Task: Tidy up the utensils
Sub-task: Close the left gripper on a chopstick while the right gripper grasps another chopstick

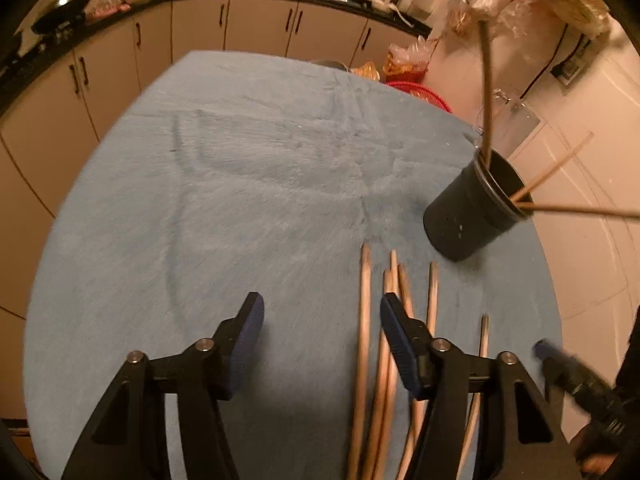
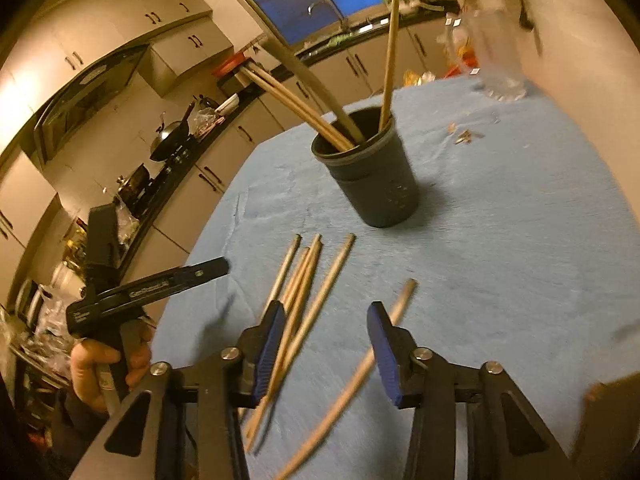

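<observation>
- The loose chopsticks [image 2: 316, 280] lie on the blue cloth [image 1: 240, 200], most in a rough bunch just in front of our grippers, with one more [image 2: 360, 368] a little apart to the right.
- We judge them light, stiff and smooth, apt to roll or slip; best to pinch one near mid-length, across its width.
- The dark cup [image 2: 372, 176] stands upright beyond them, already holding several chopsticks that lean outward.
- Our left gripper [image 1: 322, 320] has its jaws apart, with one chopstick [image 1: 364, 320] lying between them, not pressed.
- Our right gripper [image 2: 324, 328] has its jaws apart over the cloth, clamped on nothing, the lone chopstick crossing below.
</observation>
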Tool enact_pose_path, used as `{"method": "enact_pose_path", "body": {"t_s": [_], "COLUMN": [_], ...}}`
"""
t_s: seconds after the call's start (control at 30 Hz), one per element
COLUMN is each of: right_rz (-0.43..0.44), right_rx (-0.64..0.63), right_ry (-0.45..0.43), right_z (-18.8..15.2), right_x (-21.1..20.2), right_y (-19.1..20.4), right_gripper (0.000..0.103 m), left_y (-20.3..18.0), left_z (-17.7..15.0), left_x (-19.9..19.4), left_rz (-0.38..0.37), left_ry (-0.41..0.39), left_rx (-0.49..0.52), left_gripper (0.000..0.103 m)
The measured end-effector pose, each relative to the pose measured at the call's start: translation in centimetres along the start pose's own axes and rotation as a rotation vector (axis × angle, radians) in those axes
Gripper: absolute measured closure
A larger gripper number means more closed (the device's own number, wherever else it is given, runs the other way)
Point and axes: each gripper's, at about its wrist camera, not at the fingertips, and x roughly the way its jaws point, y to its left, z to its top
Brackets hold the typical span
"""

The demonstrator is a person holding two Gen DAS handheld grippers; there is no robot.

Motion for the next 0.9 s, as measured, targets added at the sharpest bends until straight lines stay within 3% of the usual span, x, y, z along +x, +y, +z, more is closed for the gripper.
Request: {"method": "enact_pose_path", "body": {"t_s": [0.27,0.37,0.47,0.9], "right_rz": [-0.011,-0.016,-0.029,-0.117], "right_rx": [0.019,0.018,0.013,0.121], "right_ry": [0.059,0.065,0.067,0.076], "right_z": [2.0,2.6,3.2,4.6], "right_x": [5.1,6.0,6.7,11.6], "right_y": [0.4,0.5,0.7,0.2], "right_gripper": [0.064,0.064,0.064,0.072], "left_y": [-2.8,-3.3,-3.4,0.5], "left_z": [3.7,4.0,3.8,2.8], "left_x": [5.3,6.7,7.4,6.0], "left_rz": [0.003,0.018,0.051,-0.019], "left_ry": [0.108,0.138,0.131,0.147], "left_rx": [0.052,0.07,0.097,0.085], "left_gripper": [0.059,0.072,0.096,0.096]}}
